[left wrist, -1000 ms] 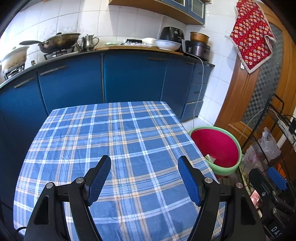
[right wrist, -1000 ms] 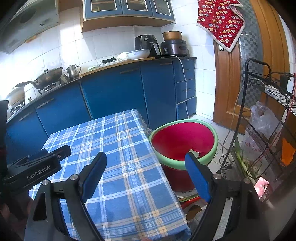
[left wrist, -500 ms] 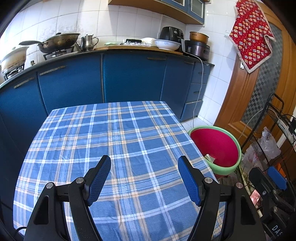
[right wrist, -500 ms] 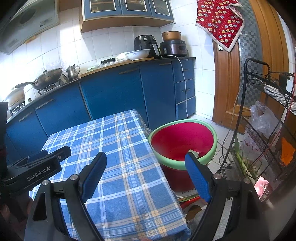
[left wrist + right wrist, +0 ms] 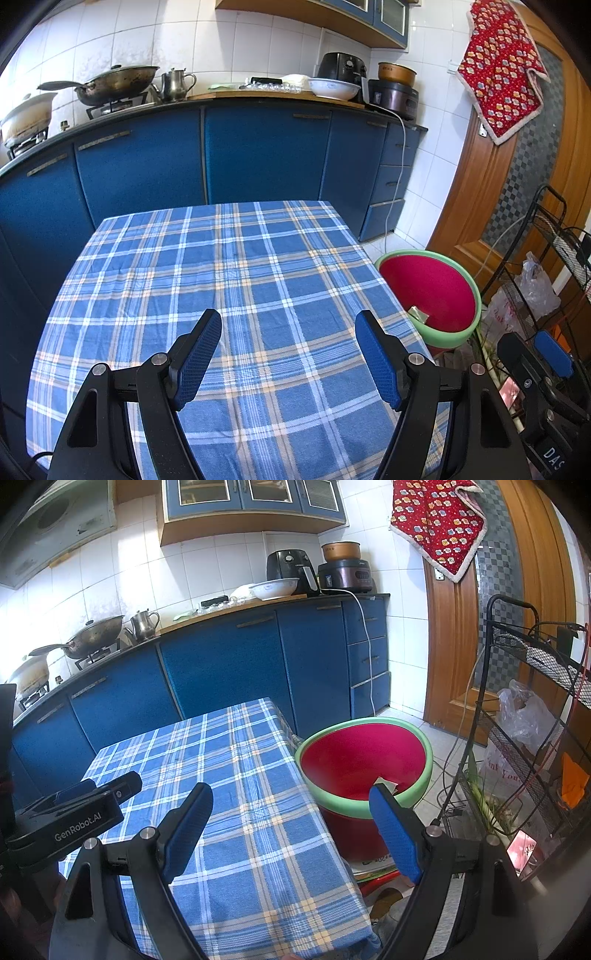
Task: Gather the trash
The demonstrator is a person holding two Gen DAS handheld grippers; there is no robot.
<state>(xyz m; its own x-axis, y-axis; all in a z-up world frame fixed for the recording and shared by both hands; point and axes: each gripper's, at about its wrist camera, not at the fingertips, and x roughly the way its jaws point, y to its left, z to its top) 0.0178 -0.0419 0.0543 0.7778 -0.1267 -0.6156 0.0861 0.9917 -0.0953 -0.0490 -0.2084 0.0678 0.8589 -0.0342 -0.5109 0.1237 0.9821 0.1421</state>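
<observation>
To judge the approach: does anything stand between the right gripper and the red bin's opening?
Nothing visible does. The right gripper, open and empty, hangs over the table edge, and the red bin beside it gapes uncovered.

The scrap (image 5: 386, 784) in the bin (image 5: 424, 771) sits half behind the right finger (image 5: 395, 838); the worktop's (image 5: 258, 435) near edge lies below the fingers, cut off.

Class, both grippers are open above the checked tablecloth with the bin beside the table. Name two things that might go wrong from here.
1. The tablecloth hangs loose; a low gripper might snag and drag it.
2. The right gripper is near the table edge, close to the bin and a wire rack with cables; a swing could knock the bin or catch a cable.
</observation>
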